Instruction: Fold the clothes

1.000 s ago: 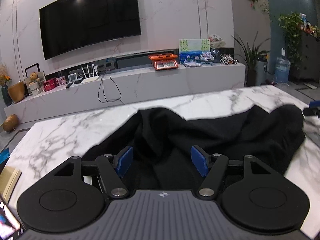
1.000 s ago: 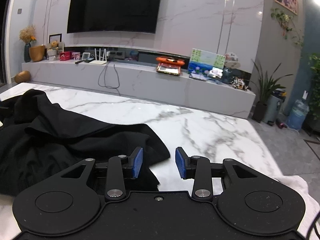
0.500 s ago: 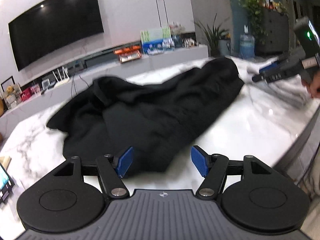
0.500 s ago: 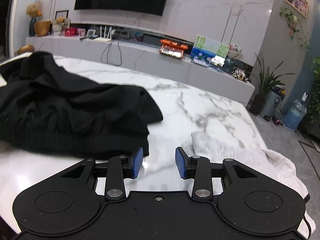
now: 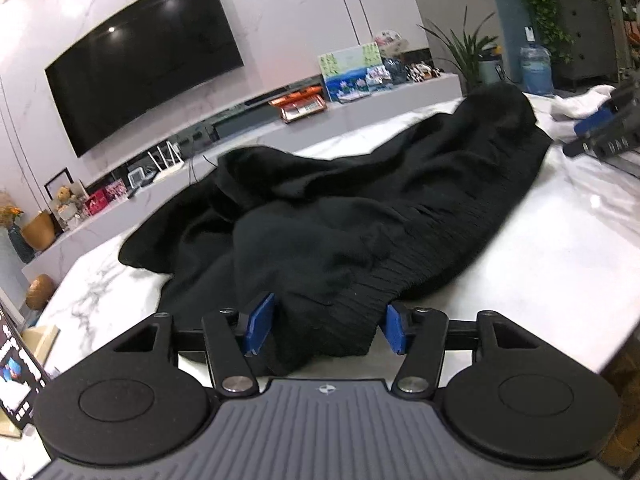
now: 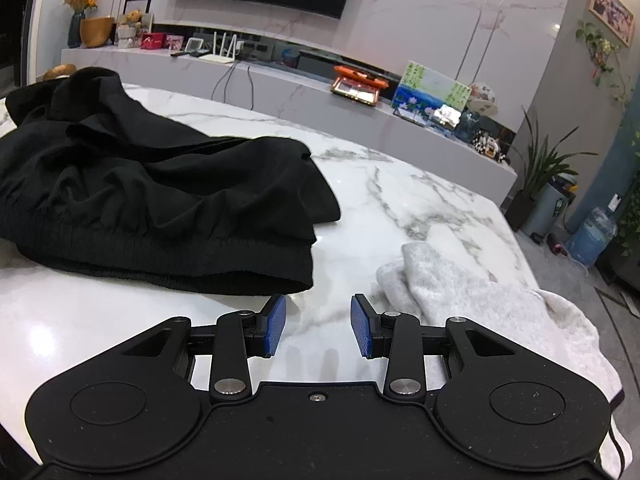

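A crumpled black garment lies across the white marble table. My left gripper is low at its near ribbed hem. A corner of that hem sits between the blue pads, and the jaws are closing on it without a clear squeeze. In the right wrist view the same black garment fills the left side. My right gripper hovers open over bare marble, just right of the hem corner, with nothing between its fingers. It also shows at the right edge as the right gripper.
A light grey garment lies bunched at the table's right end, close to the right gripper. The table edge runs near on the right. A screen device stands at the left. A long TV console is behind.
The left gripper swung round and came down onto the black garment's near hem, its jaws narrowing. The right gripper sank toward the table, bringing the grey garment into view.
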Available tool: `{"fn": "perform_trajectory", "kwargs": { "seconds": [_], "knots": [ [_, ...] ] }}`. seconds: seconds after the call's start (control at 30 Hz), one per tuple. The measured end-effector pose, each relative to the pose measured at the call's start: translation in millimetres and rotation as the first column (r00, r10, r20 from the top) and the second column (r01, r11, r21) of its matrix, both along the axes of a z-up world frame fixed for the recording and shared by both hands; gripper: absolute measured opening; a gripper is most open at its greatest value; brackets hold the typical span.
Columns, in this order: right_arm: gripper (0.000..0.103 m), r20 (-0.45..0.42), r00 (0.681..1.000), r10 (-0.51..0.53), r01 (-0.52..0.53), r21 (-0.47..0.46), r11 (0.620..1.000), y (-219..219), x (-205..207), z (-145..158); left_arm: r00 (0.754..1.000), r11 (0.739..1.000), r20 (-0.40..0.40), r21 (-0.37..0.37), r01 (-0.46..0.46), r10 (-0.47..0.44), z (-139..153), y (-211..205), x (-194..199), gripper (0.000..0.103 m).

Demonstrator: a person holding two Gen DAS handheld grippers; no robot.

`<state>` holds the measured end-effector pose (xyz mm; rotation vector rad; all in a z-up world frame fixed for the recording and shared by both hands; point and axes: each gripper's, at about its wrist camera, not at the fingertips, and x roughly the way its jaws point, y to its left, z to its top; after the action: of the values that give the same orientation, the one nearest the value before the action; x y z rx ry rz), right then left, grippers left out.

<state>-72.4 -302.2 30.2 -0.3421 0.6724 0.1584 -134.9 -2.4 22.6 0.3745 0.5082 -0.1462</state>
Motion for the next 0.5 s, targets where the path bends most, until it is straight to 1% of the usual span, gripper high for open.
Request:
{"fn": "perform_trajectory", "kwargs": {
  "seconds": [0.1,0.17,0.33,0.37,0.4,0.5],
  "knots": [
    [0.035,-0.020,0.999,0.032,-0.032,-0.023,0.999,10.5,7.9,-9.2,1.000,1.000,0.028,-0.020,-0.013,0.014,6.2,7.8,6.6,0.053],
    [0.035,-0.006,0.999,0.044,-0.044,-0.027,0.999,15.3,10.4,-10.8,0.998,0.999,0.044,-0.037,-0.033,0.034,10.7,14.7,10.9,0.053],
    [0.033,0.076,0.995,0.057,-0.059,0.028,0.998,21.3,13.7,0.7,0.994,0.991,0.053,-0.094,-0.091,0.096,20.5,34.8,27.4,0.053],
    [0.030,0.097,0.994,0.054,-0.059,0.045,0.997,22.4,14.2,4.7,0.993,0.990,0.053,-0.097,-0.098,0.104,21.2,37.6,30.9,0.053],
    [0.023,0.107,0.993,0.053,-0.059,0.051,0.997,23.1,14.1,6.3,0.993,0.990,0.054,-0.097,-0.104,0.109,21.3,39.8,34.1,0.053],
    [0.015,0.132,0.991,0.036,-0.042,0.048,0.998,25.8,17.1,12.7,0.990,0.988,0.052,-0.089,-0.125,0.130,19.2,44.4,41.0,0.053]
  ]
}}
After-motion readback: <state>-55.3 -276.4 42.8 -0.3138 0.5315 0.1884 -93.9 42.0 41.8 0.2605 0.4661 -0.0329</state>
